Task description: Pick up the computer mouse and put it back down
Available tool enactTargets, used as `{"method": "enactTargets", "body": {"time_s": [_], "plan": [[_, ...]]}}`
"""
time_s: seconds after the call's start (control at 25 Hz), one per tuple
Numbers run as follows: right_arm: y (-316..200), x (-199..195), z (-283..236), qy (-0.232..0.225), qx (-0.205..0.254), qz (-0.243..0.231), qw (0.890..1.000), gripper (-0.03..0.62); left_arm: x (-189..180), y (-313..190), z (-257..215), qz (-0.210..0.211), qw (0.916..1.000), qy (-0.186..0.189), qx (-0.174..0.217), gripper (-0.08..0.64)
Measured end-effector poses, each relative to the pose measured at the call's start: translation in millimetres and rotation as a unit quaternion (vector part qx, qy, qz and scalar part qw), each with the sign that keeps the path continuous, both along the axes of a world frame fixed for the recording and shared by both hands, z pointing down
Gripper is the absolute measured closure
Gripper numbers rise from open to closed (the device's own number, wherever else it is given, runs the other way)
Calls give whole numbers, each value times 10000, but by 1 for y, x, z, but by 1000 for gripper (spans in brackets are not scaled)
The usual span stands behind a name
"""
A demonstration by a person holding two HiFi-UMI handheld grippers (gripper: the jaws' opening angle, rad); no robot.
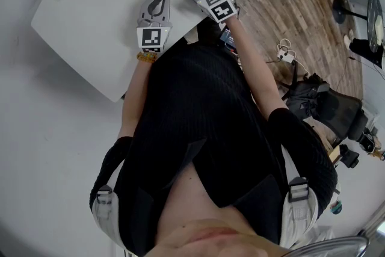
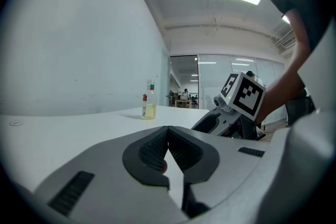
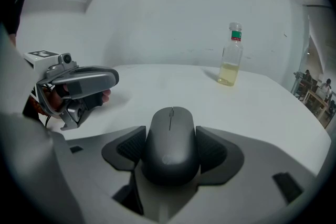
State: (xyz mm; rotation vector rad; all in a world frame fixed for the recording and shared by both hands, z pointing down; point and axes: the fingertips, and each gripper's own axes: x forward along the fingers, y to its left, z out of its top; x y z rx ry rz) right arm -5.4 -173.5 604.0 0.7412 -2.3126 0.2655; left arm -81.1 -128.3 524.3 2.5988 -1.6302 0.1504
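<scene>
Though unseen from overhead, a bottle [image 3: 231, 55] stands past the mouse [image 3: 171, 144].

Dark grey computer mouse [image 3: 171, 131], level, clamped by its sides in right gripper [image 3: 171, 148].

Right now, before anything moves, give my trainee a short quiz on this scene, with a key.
1. True or false: the left tool holds the computer mouse.
2. What stands upright on the table beyond the mouse? A) bottle B) mug C) keyboard
3. Fill in: the right tool's jaws are shut on the ____.
Key: 1 false, the left tool's jaws are together and empty; 2 A; 3 computer mouse.
</scene>
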Motion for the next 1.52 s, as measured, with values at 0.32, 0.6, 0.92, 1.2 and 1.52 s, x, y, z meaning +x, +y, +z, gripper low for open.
{"method": "enactTargets", "body": {"time_s": [0.32,0.6,0.92,1.2,1.52], "plan": [[0,1,0,-18,20,5,10000,307,1,0,1,-1,10000,4,2,547],[-1,2,0,-16,29,24,10000,307,1,-1,2,1,10000,-8,-22,546],[0,3,-3,-53,46,59,10000,307,1,-1,0,5,10000,-8,-7,546],[-2,4,-12,-147,114,117,9998,307,0,-1,0,7,10000,-3,-7,546],[-4,2,-32,-269,316,145,9990,307,1,-1,1,5,10000,-2,-9,546]]}}
